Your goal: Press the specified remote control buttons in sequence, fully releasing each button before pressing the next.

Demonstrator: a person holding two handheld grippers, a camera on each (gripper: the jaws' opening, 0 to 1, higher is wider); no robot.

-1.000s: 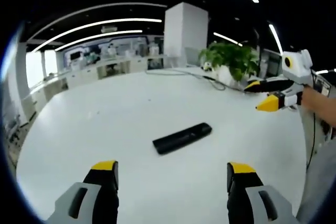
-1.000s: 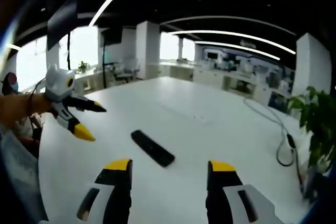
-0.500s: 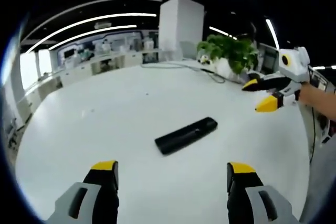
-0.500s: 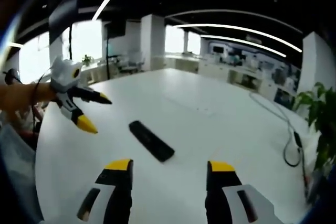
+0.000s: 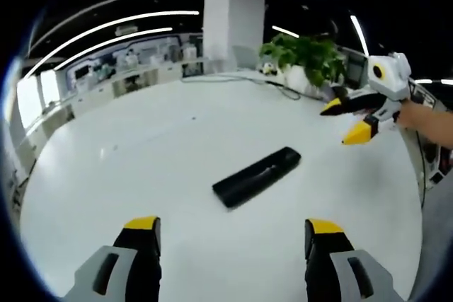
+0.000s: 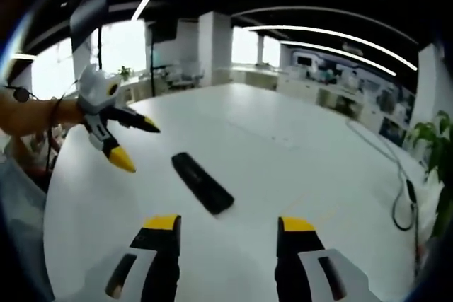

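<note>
Remote control (image 5: 257, 176): black, long, flat on the white table (image 5: 141, 160), lying diagonally, well clear of every edge; nothing beside it, so easy to keep in sight from either side.
Buttons: too small and dark to make out.
Left gripper (image 5: 231, 235): jaws wide apart, holding nothing, above the table on the near side of the remote; also seen in the right gripper view (image 6: 138, 145), off one end of the remote and apart from it.
Right gripper (image 6: 226, 233): jaws spread, empty, above the table short of the remote; seen in the left gripper view (image 5: 345, 121) raised near the far end, not touching.
Likely reason for the poses: both tools flanking the remote from opposite sides, probably one to steady, one to press.
Step in hand: approach; no contact yet.
Background: potted plant (image 5: 303, 60), cable (image 6: 396, 189) on the table's far part, well apart from the remote.
</note>
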